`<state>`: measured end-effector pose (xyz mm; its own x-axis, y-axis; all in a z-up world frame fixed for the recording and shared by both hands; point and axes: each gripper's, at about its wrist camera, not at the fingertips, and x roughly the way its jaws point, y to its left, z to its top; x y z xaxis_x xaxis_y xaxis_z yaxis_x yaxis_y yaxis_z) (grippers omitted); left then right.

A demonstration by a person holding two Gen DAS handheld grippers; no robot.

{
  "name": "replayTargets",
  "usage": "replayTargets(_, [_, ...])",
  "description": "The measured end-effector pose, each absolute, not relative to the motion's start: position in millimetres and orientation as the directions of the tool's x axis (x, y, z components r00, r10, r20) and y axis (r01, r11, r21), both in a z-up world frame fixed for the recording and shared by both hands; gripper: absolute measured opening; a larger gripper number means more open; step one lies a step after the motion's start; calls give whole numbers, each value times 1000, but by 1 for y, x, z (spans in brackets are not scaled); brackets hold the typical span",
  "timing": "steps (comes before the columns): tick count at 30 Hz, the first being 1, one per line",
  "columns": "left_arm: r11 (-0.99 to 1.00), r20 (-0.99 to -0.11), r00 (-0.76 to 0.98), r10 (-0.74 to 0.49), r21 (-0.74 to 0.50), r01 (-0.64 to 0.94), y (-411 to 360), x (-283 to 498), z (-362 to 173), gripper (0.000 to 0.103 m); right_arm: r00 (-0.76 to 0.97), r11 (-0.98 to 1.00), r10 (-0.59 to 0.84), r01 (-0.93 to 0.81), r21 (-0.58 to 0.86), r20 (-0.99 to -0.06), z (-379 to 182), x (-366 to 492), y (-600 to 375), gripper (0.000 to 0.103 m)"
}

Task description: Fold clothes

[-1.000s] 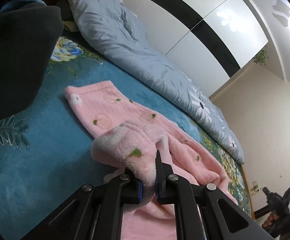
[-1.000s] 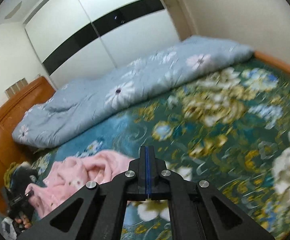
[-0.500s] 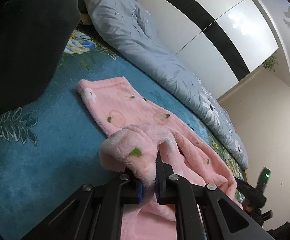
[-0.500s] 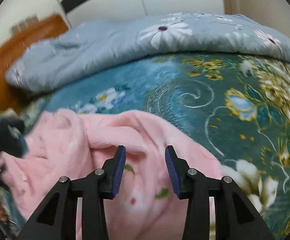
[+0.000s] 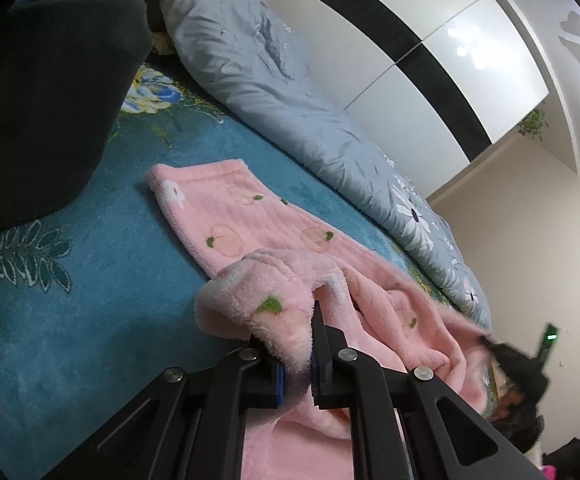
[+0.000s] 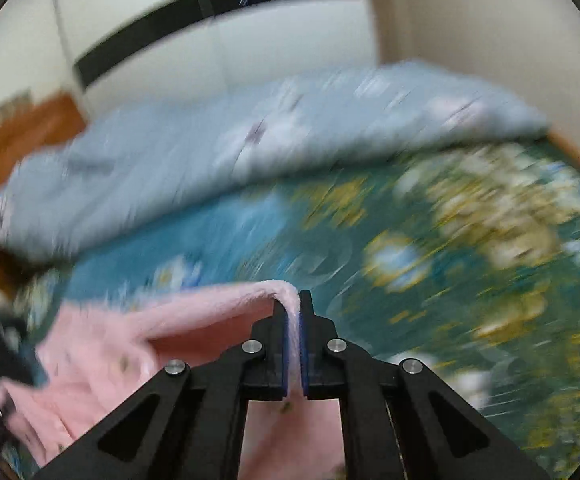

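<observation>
left tool (image 5: pixel 296 354) clamped on fluffy pink fruit-print fleece garment (image 5: pixel 250 220) | right tool (image 6: pixel 299 344) pinching its far edge | garment half-lifted off blue floral bedspread (image 5: pixel 70 300) | step: spreading | next: likely pull taut, lay flat

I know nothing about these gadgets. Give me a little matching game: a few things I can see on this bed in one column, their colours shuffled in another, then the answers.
Things:
1. fleece garment
2. quilt
3. bedspread
4. bulky item at the far left

Colours:
A. teal with a floral print
B. black
C. pink with small fruit prints
D. pale blue-grey with daisies

Pairs: 1-C, 2-D, 3-A, 4-B
</observation>
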<state>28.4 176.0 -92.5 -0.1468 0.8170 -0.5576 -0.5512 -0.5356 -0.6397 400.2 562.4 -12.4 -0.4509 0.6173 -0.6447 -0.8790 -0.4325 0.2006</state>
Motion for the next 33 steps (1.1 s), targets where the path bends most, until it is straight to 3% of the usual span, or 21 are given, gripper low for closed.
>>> replayTargets(7, [-450,-523,-58,850,-665,-596,185,42,-86,10,-332,-267,860,-940,214,-387,94,517,501,4])
replayTargets(11, [-432,-524,-31,851,-667,-607,193,48,-88,10,-325,-285,889,-944,165,-321,127,525,472,4])
replayTargets(14, [-488,-561,-79,824,-632,-602,195,47,-90,10,-311,-318,871,-947,47,-381,121,492,478,4])
replayTargets(17, [-532,-588,-109,802,-618,-580,189,40,-94,10,-291,-355,790,-935,-17,-540,73,451,512,5])
replayTargets(23, [-591,-644,-115,756,-596,-544,186,27,-113,10,-289,-396,573,-917,51,-767,-60,405,554,6])
replayTargets(27, [-604,-667,-117,736,-568,-560,193,30,-118,10,-340,-428,509,-897,110,-791,-83,409,553,7])
replayTargets(29, [-597,-664,-114,739,-566,-569,195,33,-117,11,-377,-457,523,-881,122,-765,-68,421,549,12])
replayTargets(30, [-595,-664,-113,739,-565,-572,196,34,-116,12,-401,-473,527,-871,134,-749,-59,429,547,23])
replayTargets(31, [-590,-663,-108,741,-565,-577,197,36,-115,13,-441,-492,530,-856,160,-724,-46,443,542,42])
replayTargets(33, [-582,-663,-101,742,-562,-588,197,39,-114,28,-497,-512,563,-837,192,-660,-21,481,529,55])
